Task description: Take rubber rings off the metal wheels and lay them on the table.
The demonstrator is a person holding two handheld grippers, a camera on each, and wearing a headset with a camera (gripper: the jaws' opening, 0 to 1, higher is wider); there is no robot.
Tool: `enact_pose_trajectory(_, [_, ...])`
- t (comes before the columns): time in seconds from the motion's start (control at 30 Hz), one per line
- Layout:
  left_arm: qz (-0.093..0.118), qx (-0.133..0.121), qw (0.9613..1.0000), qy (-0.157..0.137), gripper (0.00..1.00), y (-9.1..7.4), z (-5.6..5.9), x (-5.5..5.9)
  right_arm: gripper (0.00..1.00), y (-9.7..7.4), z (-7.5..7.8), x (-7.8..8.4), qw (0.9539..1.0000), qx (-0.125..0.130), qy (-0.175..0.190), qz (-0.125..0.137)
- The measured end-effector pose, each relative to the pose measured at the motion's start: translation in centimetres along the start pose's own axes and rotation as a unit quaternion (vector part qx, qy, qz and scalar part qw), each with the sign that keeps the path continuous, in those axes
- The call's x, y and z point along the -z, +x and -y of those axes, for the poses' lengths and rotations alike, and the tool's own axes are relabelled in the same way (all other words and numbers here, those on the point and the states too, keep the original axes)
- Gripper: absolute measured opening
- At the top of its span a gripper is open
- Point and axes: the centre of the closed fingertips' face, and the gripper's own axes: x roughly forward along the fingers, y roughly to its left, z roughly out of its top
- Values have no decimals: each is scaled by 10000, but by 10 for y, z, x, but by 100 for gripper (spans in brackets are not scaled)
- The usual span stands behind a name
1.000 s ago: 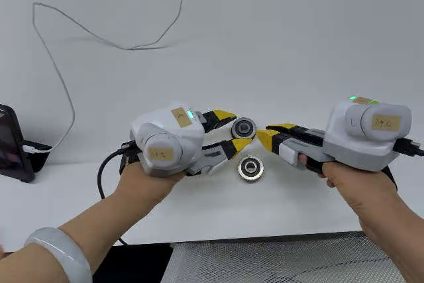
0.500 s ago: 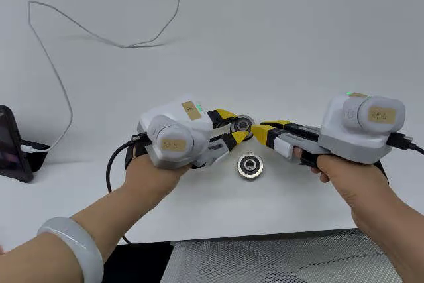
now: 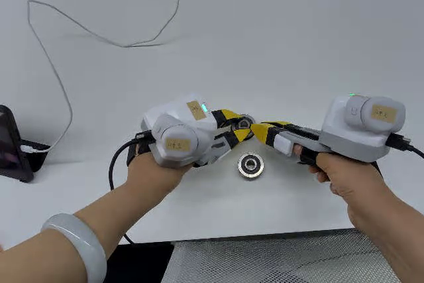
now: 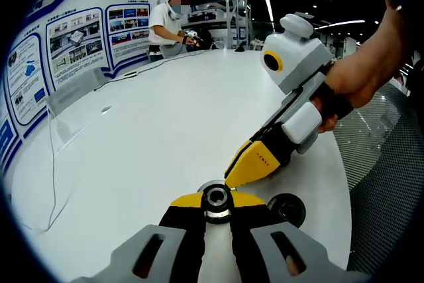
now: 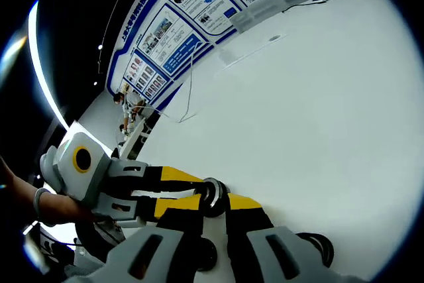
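Note:
A small metal wheel with a black rubber ring on its rim is held above the table, and my left gripper is shut on it. In the left gripper view the wheel sits between my left gripper's yellow tips. From the right, my right gripper meets the wheel's rim with its jaws closed together on the ring. Its yellow tip touches the rim. In the right gripper view the wheel lies at my right gripper. A second wheel lies flat on the white table just below.
A dark device stands at the table's left edge, and a grey cable runs from it up the back. The front table edge is close, with a mesh floor below. A person stands far off.
My right gripper has moved left until its tips reach the held wheel. My left gripper has rolled a little with the wheel still in it. The wheel on the table has not moved.

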Motion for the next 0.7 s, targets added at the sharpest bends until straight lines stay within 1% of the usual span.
enact_pose_trajectory(0.2, [-8,-8,10000,0,13,0,-1,1,16,5,-1,0,9999,-40,149,3])
enact_pose_trajectory(0.3, [-5,-11,10000,-5,13,0,0,1,17,6,-1,0,9994,-87,334,27])
enact_pose_trajectory(0.43, [-1,-11,10000,-12,13,0,-1,1,18,6,-1,1,9987,-102,490,32])
enact_pose_trajectory(0.53, [11,-14,10000,-23,13,0,-1,2,19,6,0,3,9977,-121,665,25])
enact_pose_trajectory(0.57, [12,-14,10000,-24,13,0,-1,2,20,6,-3,4,9966,-181,805,-6])
enact_pose_trajectory(0.6, [12,-14,10000,-25,13,0,-1,2,20,6,-3,3,9967,-182,788,13])
enact_pose_trajectory(0.7, [24,-12,10000,-42,13,-1,-1,1,20,5,-4,4,9953,-214,940,-27])
